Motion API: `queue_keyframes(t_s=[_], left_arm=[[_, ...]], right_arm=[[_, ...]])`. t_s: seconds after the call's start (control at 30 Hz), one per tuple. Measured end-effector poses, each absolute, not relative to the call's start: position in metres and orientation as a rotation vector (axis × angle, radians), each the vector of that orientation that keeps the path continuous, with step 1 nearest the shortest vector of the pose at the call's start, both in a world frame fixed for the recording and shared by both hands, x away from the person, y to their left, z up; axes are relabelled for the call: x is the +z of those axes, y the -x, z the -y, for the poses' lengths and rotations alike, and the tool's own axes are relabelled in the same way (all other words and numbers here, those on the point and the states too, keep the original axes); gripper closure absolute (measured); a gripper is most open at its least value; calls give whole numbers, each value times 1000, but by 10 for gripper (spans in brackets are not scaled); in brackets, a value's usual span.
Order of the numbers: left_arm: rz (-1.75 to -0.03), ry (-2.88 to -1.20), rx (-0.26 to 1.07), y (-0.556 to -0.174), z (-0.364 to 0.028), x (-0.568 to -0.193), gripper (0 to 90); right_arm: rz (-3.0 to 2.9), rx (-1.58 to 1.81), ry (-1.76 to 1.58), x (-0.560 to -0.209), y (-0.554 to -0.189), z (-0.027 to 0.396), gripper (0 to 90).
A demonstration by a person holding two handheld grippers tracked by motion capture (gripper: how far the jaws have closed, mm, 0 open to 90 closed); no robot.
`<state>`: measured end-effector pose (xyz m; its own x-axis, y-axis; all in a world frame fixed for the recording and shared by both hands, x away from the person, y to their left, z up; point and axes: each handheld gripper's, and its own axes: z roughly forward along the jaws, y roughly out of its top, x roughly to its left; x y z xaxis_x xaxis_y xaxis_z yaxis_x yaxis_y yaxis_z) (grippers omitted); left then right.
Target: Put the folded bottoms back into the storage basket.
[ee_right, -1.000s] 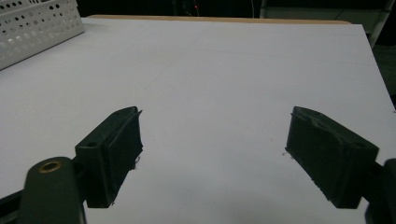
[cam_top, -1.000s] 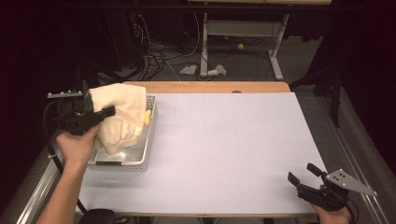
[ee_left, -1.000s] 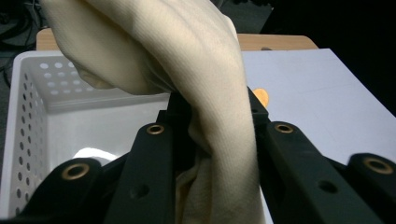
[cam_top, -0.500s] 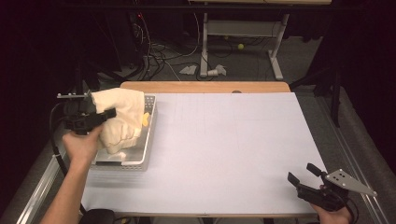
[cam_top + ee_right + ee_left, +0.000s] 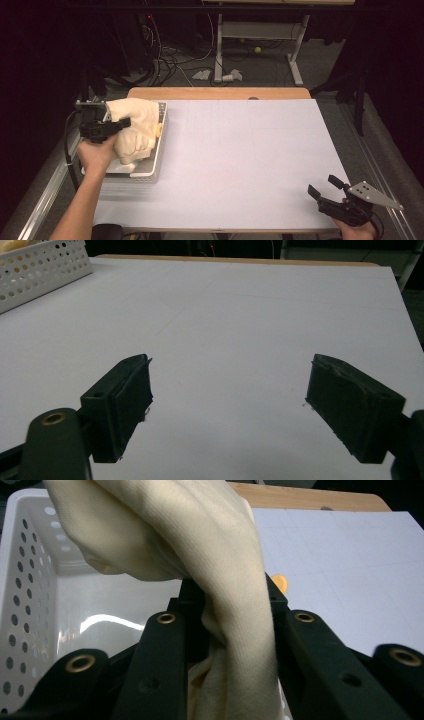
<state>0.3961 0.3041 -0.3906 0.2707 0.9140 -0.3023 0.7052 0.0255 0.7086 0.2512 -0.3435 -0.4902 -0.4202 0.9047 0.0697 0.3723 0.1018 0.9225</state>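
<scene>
A cream cloth (image 5: 134,131) hangs bunched over a white perforated basket (image 5: 156,165) at the table's left. My left gripper (image 5: 119,123) is shut on the cloth; in the left gripper view the fabric (image 5: 220,580) is pinched between the black jaws and drapes down in front of them, above the basket's wall (image 5: 25,590). A small orange thing (image 5: 280,582) peeks out behind the cloth. My right gripper (image 5: 324,186) rests at the table's near right corner, its jaws wide apart with nothing between them, as the right gripper view (image 5: 227,405) shows.
The table is covered by a white sheet (image 5: 250,155) with a wooden edge (image 5: 220,93) at the back. The basket's corner (image 5: 40,267) shows at the right gripper view's upper left. Cables and table legs lie on the dark floor beyond.
My left hand has sunk with the cloth, bringing it lower over the basket. The right gripper has stayed put.
</scene>
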Motion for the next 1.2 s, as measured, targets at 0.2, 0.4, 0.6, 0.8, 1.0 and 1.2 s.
queue_keyframes(t_s=[0.2, 0.4, 0.6, 0.8, 1.0, 1.2], left_arm=[[-1493, -1743, 315, -403, -299, -396, 702], [-1504, -1759, 302, -408, -295, -401, 702], [-1520, -1766, 289, -413, -292, -406, 702], [-1531, -1770, 283, -418, -289, -411, 701], [-1539, -1768, 281, -420, -288, -413, 700], [-1550, -1773, 284, -423, -287, -417, 696]], right_arm=[[-1858, 1301, -1240, -490, -251, 343, 186], [-1858, 1302, -1239, -490, -251, 344, 186], [-1860, 1303, -1240, -490, -251, 344, 186], [-1861, 1303, -1238, -490, -251, 344, 186], [-1860, 1304, -1240, -490, -251, 344, 186], [-1863, 1304, -1238, -490, -251, 343, 186]])
